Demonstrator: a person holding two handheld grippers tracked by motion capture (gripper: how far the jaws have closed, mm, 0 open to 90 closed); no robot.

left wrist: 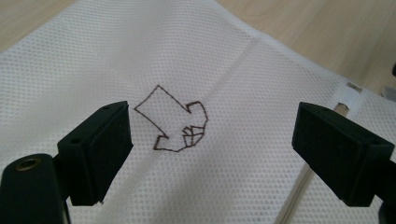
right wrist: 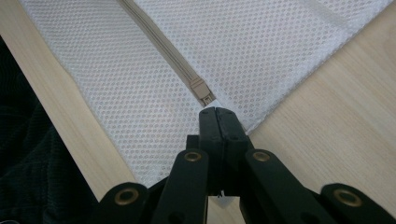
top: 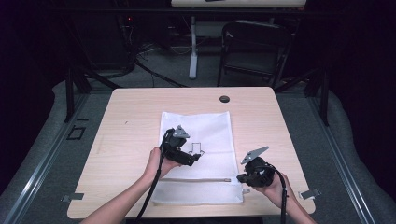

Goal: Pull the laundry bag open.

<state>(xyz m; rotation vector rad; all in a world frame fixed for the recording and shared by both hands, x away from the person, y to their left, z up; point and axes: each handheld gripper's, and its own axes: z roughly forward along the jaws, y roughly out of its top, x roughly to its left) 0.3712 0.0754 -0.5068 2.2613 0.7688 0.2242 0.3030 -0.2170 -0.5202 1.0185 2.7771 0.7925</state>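
**Mesh bag pinned at its corner, zipper end within reach**

The white mesh bag (top: 198, 154) lies flat on the desk (top: 126, 121), spread from the middle toward the near edge, its long sides running away from the person. A tan zipper (top: 196, 179) crosses it close to the near edge, and the zipper's end (right wrist: 201, 92) sits close to the bag's near right corner. A brown stitched outline (left wrist: 173, 122) marks the middle of the mesh.

The right gripper (right wrist: 219, 116) is clenched: its fingers (right wrist: 229, 130) meet with no gap at the bag's near right corner, just short of the zipper end. A scrap of white shows under them, so they probably pinch the edge of the fabric, though the grip itself is hidden. Held there, it would anchor the bag so the mesh does not slide when the zipper is worked.

The left gripper (left wrist: 210, 140) hovers over the stitched outline with its fingers (left wrist: 109, 140) spread wide and nothing between them, released. It sits over the middle of the bag, seemingly free to go to the zipper or to press the fabric flat.
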